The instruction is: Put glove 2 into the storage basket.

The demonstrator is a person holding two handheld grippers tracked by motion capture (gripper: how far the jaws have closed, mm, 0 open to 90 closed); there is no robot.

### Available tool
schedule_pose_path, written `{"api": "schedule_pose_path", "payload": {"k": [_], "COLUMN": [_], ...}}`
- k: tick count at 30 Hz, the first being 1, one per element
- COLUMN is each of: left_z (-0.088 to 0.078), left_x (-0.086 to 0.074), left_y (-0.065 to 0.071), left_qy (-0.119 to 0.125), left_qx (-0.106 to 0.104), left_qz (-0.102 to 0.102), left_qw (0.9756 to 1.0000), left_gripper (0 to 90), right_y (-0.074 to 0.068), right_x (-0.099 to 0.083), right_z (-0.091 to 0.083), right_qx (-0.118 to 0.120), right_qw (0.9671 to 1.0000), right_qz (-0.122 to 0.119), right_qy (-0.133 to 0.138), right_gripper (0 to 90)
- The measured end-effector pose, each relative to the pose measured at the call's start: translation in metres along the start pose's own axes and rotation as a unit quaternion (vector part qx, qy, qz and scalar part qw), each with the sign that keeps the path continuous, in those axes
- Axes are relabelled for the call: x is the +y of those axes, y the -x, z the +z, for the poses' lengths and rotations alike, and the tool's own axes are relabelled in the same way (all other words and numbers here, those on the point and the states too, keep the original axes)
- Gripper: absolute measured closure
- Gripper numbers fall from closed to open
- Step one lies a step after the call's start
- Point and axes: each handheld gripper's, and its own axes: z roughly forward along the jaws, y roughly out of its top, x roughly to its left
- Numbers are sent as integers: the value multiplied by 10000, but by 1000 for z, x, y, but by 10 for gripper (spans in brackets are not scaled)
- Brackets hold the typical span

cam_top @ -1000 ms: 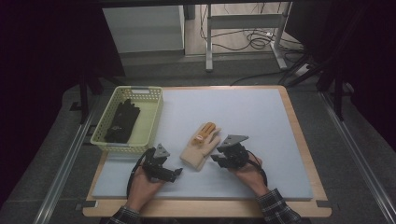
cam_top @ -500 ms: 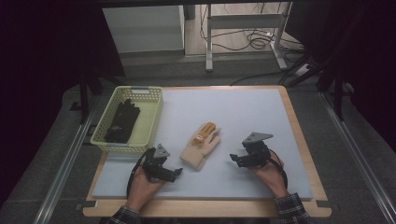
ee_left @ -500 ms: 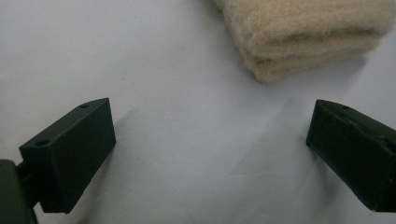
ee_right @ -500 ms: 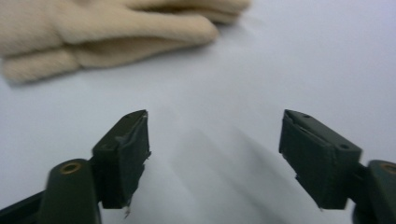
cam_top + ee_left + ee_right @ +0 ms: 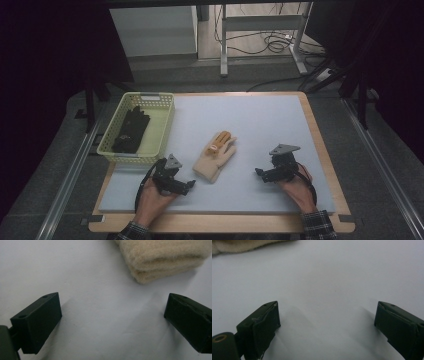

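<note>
Up close, the left gripper (image 5: 112,322) gapes empty beside the glove (image 5: 162,257); the right gripper (image 5: 259,173) backed off it, jaws just opened, nothing between them.

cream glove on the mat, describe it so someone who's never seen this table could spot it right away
Start at the pale blue mat covering the wooden table, and look to its near middle, right of the yellow basket. The cream glove lies flat there between the two claws. Unlike the black gloves inside the basket, it is fuzzy and pale, with orange on its fingers.
</note>
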Motion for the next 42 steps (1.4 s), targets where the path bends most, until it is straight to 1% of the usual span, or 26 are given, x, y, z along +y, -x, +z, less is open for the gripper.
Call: {"api": "schedule_pose_path", "payload": {"k": [7, 11, 14, 22, 24, 26, 28, 33, 35, 39, 41, 42], "left_z": [0, 0, 0, 0, -1, -2, -4, -10, -13, -18, -17, -16], "left_x": [0, 0, 0, 1, 3, 5, 8, 18, 23, 38, 49, 53], "left_y": [0, 0, 0, -1, -1, 0, 1, 8, 9, 9, 11, 11], "left_qy": [-12, -6, -6, -30, -92, -78, -52, -50, -33, 47, 35, -1], "left_qx": [3, -13, -14, -27, -38, -51, -154, -337, -431, -590, -606, -599], "left_qz": [-4, -21, -21, -18, -44, -54, -55, 30, 1, -36, -28, 13], "left_qw": [10000, 10000, 10000, 10000, 9999, 9999, 9999, 9994, 9991, 9982, 9982, 9982], "left_gripper": [13, 12, 12, 18, 24, 19, 12, 0, 0, 0, 0, 0], "right_y": [-1, -2, 0, 0, 0, -1, -1, -1, -1, -1, -1, -1], "right_x": [0, -1, -1, -1, -1, -1, -1, -1, -1, -1, -1, -1], "right_z": [0, 0, 1, 1, 1, 1, 1, 1, 1, 1, 1, 1], "right_qx": [-7, -46, 18, 21, 20, 17, 16, 7, 4, 0, -2, 0], "right_qw": [10000, 10000, 10000, 10000, 10000, 10000, 10000, 10000, 10000, 10000, 10000, 10000], "right_qz": [-10, -72, -14, -19, -21, -20, -19, -17, -18, -18, -17, -16], "right_qy": [-6, 45, 22, 19, 18, 15, 17, 23, 23, 23, 24, 23], "right_gripper": [59, 60, 59, 58, 58, 58, 58, 57, 57, 57, 57, 57]}}
